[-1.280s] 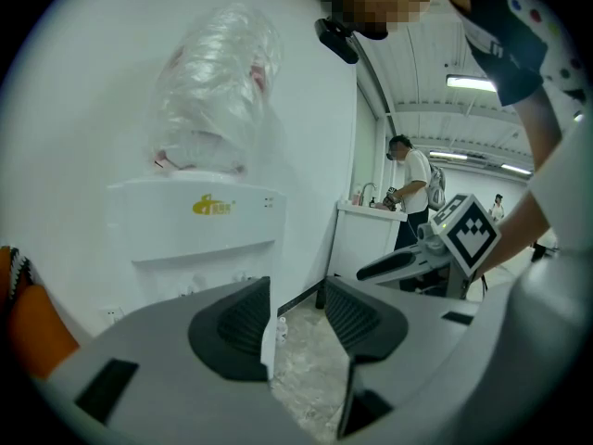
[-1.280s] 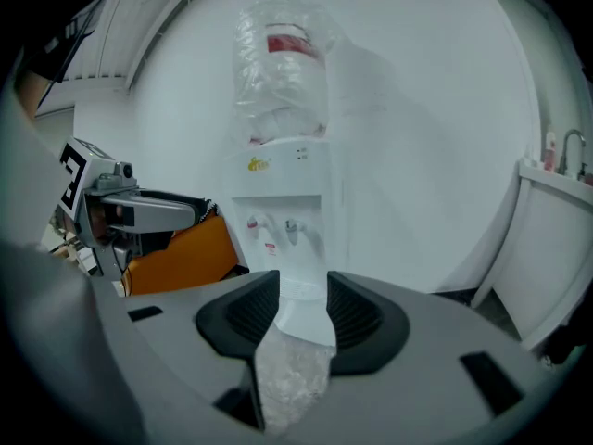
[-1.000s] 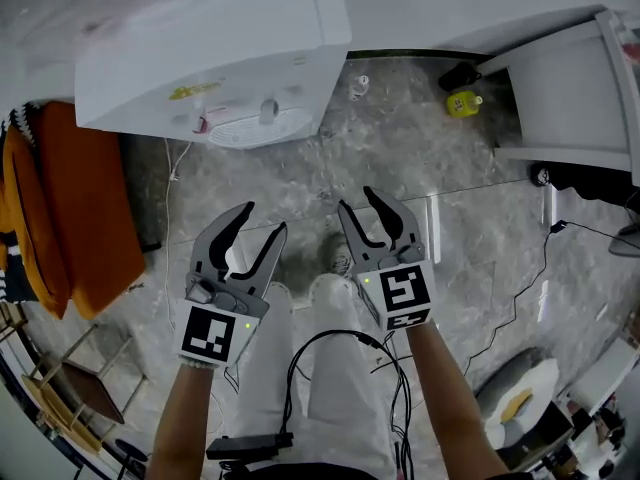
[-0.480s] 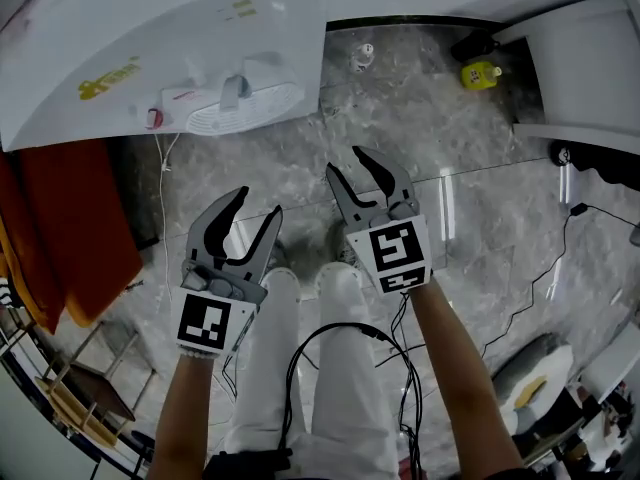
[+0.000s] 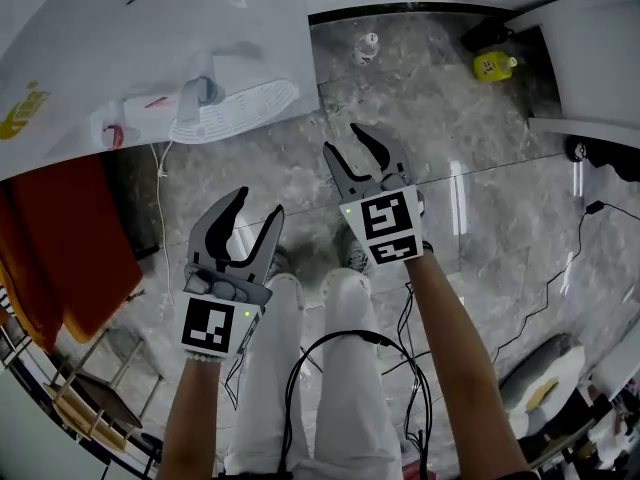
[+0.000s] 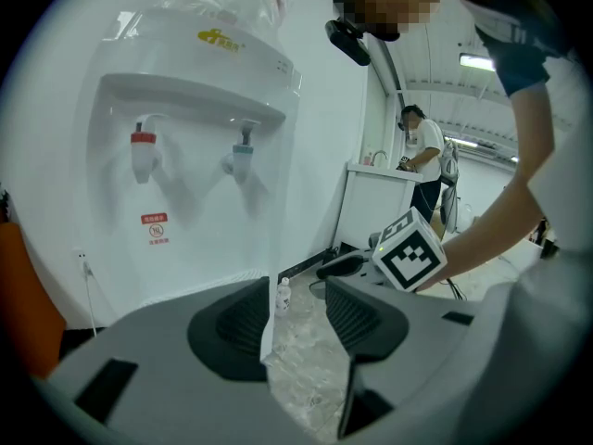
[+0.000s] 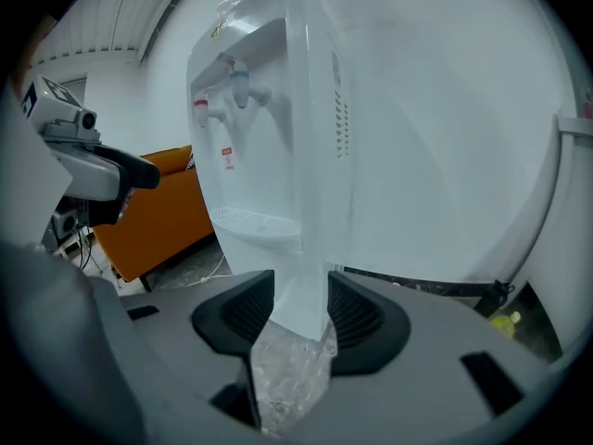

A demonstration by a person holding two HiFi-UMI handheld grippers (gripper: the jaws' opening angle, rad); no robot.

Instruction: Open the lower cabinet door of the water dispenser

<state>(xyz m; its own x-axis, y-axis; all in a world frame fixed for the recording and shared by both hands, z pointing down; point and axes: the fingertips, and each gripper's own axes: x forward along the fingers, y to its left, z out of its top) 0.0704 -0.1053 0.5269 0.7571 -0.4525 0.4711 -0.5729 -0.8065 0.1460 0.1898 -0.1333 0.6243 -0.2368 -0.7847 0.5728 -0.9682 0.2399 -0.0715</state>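
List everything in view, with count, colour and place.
water dispenser: one, white, ahead at upper left
red tap: one, dispenser front
blue tap: one, beside the red
drip tray: one, white, under the taps
small bottle: one, clear, floor beside the dispenser
yellow bottle: one, floor, upper right
cloth: one, orange, left
cabinet: one, white, far right
legs: two, white trousers, bottom centre
left gripper: one, grey, fingers apart, empty
right gripper: one, grey, fingers just opened wider, empty
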